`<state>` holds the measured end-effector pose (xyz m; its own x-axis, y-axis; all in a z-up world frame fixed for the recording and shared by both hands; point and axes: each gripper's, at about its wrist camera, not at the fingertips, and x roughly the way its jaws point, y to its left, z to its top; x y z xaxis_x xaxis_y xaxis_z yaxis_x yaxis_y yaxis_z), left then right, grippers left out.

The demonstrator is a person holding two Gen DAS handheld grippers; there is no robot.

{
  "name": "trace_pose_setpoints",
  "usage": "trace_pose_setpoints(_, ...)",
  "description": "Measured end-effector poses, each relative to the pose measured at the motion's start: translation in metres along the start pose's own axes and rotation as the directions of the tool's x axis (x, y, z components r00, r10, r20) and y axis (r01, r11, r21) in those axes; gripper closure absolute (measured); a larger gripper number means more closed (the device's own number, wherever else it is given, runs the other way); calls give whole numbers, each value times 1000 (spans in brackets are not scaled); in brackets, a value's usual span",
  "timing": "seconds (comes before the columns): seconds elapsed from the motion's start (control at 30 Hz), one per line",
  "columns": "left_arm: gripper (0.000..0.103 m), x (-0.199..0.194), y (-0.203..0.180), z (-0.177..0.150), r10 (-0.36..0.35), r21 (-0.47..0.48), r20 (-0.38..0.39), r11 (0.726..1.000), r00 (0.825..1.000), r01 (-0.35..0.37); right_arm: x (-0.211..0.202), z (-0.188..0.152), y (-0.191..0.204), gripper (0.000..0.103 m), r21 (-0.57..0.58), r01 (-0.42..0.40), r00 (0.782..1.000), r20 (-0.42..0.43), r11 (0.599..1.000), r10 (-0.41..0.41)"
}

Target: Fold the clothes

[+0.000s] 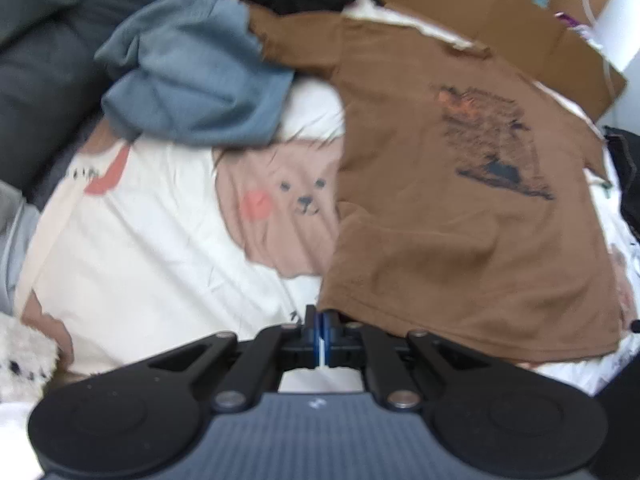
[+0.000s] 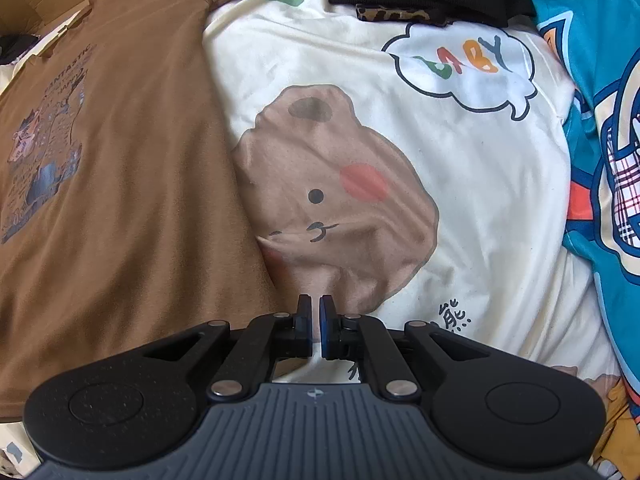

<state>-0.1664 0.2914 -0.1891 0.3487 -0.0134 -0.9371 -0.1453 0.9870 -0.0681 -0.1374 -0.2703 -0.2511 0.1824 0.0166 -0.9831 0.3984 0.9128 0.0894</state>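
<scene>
We see the brown T-shirt (image 1: pixel 460 208) spread flat on the bear-print bedsheet (image 2: pixel 460 208), a blue garment (image 1: pixel 192 72) heaped beyond the shirt's far sleeve. Our left hand-held gripper (image 1: pixel 319 326) sits at the shirt's hem corner, closed with nothing between its fingers. Our right hand-held gripper (image 2: pixel 315 322) hovers beside the shirt's edge, open only a sliver, empty.

Both wrist cameras look forward and down, close over a cream bear-print bedsheet (image 1: pixel 152 240). Both share the flat brown printed T-shirt (image 1: pixel 460 208), rightward in the left view, leftward in the right.
</scene>
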Motion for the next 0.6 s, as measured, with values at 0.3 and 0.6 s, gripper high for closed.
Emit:
trace_pose_setpoints(0.3,101,34,6,1,61,-17,-70,998,996,-63,18,0,-21,100,53,-72,994,-77,996,76)
trace_pose_setpoints(0.6,101,26,17,25,71,-57,-22,996,997,-72,20,-7,-7,96,13,-91,993,-79,996,91)
